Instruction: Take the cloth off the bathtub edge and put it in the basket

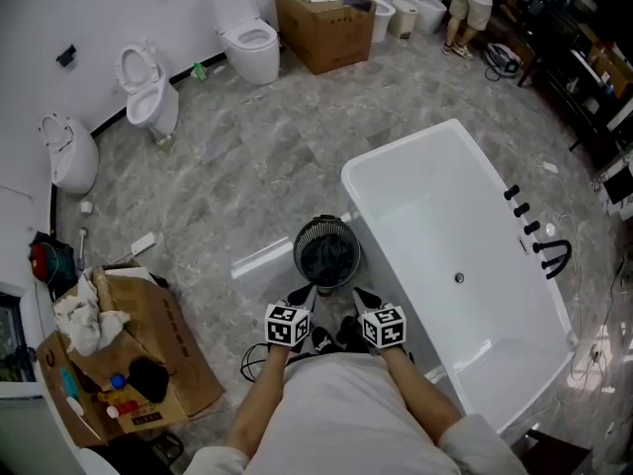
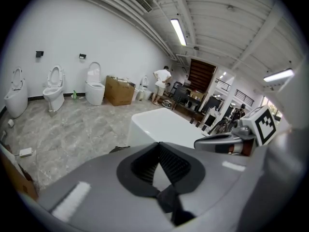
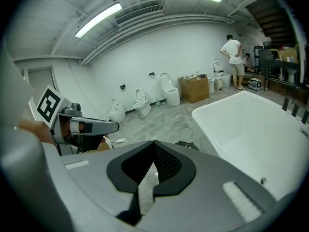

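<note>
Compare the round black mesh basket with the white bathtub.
The round black mesh basket is small and circular; the white bathtub is far larger and oblong. The basket's wall is openwork; the bathtub's is solid and glossy. Both stand open-topped on the grey floor.

Closed gripper (image 2: 158, 149) before white bathtub (image 2: 161, 124)

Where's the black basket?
In the head view the basket stands on the floor beside the bathtub's left side, mid-picture.
</note>
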`<action>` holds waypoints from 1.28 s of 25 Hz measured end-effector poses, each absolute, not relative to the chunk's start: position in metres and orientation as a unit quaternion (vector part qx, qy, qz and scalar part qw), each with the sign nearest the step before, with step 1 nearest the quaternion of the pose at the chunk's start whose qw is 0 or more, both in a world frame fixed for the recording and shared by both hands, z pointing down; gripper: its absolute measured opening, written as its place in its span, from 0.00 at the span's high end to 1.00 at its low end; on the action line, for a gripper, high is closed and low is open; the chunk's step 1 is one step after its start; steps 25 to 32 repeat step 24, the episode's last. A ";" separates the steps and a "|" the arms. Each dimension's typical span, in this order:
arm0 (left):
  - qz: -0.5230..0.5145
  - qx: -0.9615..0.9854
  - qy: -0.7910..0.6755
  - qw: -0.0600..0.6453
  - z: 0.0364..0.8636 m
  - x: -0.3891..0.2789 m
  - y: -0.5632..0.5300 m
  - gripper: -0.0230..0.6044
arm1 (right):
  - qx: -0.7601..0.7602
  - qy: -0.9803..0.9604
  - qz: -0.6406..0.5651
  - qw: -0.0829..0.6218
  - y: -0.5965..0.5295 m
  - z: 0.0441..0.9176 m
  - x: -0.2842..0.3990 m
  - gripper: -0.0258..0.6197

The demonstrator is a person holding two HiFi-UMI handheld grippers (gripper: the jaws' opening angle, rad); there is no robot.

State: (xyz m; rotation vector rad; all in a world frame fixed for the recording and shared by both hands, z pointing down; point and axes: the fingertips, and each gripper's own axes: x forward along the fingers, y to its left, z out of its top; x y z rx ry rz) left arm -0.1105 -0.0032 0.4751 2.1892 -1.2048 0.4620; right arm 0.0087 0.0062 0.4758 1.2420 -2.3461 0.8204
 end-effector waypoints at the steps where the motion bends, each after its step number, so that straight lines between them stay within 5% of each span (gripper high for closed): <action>1: 0.173 0.823 -0.453 0.296 0.475 -0.111 -0.003 0.87 | 0.439 -0.831 0.291 0.181 0.007 0.476 0.008 0.96; 32: 0.167 0.836 -0.441 0.281 0.470 -0.117 0.002 0.87 | 0.444 -0.831 0.285 0.176 0.007 0.474 -0.002 0.96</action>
